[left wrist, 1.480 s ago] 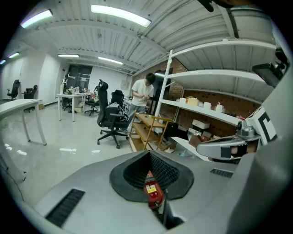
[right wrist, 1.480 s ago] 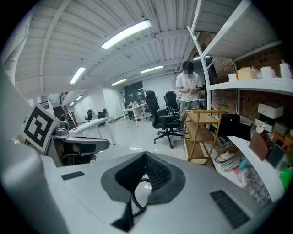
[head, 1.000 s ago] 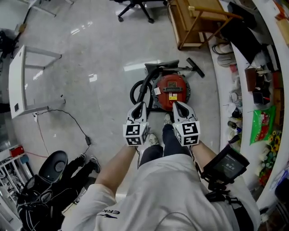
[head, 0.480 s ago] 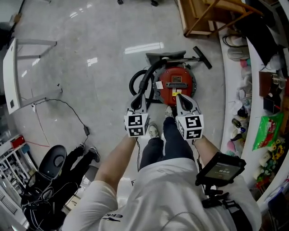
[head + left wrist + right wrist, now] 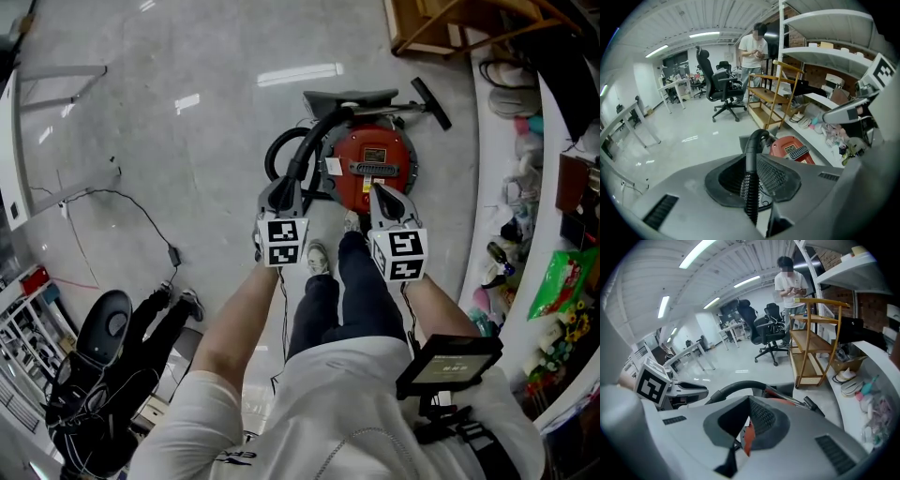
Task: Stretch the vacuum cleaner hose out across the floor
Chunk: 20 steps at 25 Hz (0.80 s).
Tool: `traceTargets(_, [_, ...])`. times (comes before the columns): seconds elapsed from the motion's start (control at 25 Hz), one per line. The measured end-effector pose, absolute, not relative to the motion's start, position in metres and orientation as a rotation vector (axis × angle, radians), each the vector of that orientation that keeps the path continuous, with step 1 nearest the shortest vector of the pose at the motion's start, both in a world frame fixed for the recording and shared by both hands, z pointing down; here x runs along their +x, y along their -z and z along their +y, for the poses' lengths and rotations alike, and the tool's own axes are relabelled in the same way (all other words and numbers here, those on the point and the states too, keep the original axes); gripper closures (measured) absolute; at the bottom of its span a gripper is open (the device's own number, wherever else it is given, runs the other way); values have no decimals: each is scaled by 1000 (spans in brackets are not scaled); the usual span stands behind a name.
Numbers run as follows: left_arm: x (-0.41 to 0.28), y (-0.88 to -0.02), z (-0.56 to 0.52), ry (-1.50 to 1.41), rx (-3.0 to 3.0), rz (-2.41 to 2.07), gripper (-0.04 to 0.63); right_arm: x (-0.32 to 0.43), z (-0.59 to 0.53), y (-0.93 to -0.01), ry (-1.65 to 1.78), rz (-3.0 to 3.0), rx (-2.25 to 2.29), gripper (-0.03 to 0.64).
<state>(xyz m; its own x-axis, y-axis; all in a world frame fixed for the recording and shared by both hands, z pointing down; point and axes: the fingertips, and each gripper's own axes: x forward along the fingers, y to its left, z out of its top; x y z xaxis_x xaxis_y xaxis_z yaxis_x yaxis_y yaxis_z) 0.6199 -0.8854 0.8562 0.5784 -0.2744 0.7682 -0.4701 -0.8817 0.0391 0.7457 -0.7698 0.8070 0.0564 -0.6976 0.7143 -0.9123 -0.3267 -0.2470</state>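
1. Head view: the red vacuum cleaner point(image 5: 375, 167) sits on the floor point(image 5: 187, 141), just ahead of the person's shoes point(image 5: 319, 258). Its black hose point(image 5: 312, 142) arches over its left side and loops on the floor just left of it. The left gripper point(image 5: 284, 190) is at that hose, and the right gripper point(image 5: 380, 192) hangs over the vacuum cleaner's near edge. Only this view shows a thin cable point(image 5: 141, 211) well left of the vacuum cleaner. The label on the vacuum cleaner's top is too small to read.
2. Left gripper view: the claw is a crack apart and has just been opening. The ribbed hose shows in the gap; I cannot tell whether the pads touch it. Beyond the vacuum cleaner are an office chair point(image 5: 719, 86) and a standing person point(image 5: 752, 51), neither visible from the head.
3. Right gripper view: the claw is closed and grips nothing. A red sliver of the vacuum cleaner shows behind it. The left gripper's marker cube point(image 5: 651, 383) carries a black-and-white pattern and no words.
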Motion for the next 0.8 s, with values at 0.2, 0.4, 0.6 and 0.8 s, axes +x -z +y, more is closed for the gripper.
traceTargets(0.2, [630,-885,-886,-1222,2563,-465,403,750,-771,-821,-1150,-1632,2058,618])
traceTargets(0.4, [635,-916,-883,-1265,2491,-314,325,756,-764,-831,-1167,-1623,2060,618])
traceTargets(0.6, [642,-928,-884,-1275,2484,-263,325,758,-756,-839,-1185,-1616,2059,618])
traceTargets(0.8, [651,-941,-886,-1269,2476,-232,325,758,-752,-845,-1200,-1617,2049,618])
